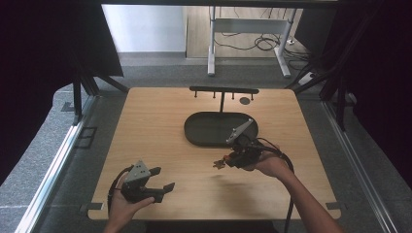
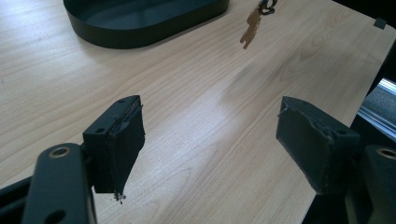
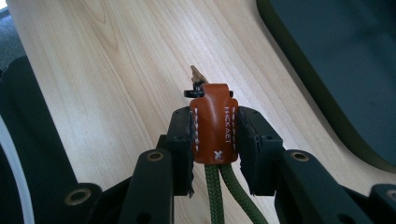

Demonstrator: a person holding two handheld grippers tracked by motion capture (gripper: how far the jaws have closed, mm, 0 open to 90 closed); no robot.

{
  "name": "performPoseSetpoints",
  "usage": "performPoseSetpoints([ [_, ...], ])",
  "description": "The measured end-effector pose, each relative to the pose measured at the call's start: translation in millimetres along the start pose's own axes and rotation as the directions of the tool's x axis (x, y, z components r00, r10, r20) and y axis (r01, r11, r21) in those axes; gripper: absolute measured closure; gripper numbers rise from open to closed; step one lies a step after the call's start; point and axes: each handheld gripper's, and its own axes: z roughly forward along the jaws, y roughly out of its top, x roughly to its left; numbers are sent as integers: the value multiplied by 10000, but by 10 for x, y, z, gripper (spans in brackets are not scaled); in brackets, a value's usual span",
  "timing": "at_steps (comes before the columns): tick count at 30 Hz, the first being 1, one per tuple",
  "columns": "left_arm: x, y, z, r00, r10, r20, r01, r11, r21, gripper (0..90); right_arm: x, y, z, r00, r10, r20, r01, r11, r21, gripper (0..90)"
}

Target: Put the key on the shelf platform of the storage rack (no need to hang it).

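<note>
— So how far along is this, would you say?

— Early to midway, I'd judge. The right gripper (image 3: 215, 135) has its jaws pinched on a brown leather keychain tab (image 3: 214, 125), and the key (image 2: 250, 28) dangling from its ring hangs clear of the wooden table (image 1: 160, 145). So the pick-up looks done. What's left, I guess, is carrying it to the dark oval tray (image 1: 204, 130) just beyond the jaws, or up to the peg rack (image 1: 223, 91) standing behind that tray.

— And the other hand?

— The left gripper (image 2: 210, 140) sits low with its jaws spread wide, nothing between them, only bare tabletop ahead of it. The keychain is well off in front of it, out to one side.

— Give me a count.

— One keychain: one leather tab, one key that I can make out, and two strands of green cord (image 3: 224, 196) trailing back from the tab between the jaws. One tray, nothing in it as far as I see. One rack with four small pegs, nothing hung on them. One small dark disc (image 1: 245, 101) beside the rack. Two grippers.
</note>
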Motion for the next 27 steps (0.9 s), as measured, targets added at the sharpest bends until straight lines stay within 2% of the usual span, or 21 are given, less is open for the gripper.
performPoseSetpoints([
  [27,8,-1,1,10000,26,4,-26,10000,-4,236,-348,166,-50,9992,223,332,-219,9997,-136,670],
])
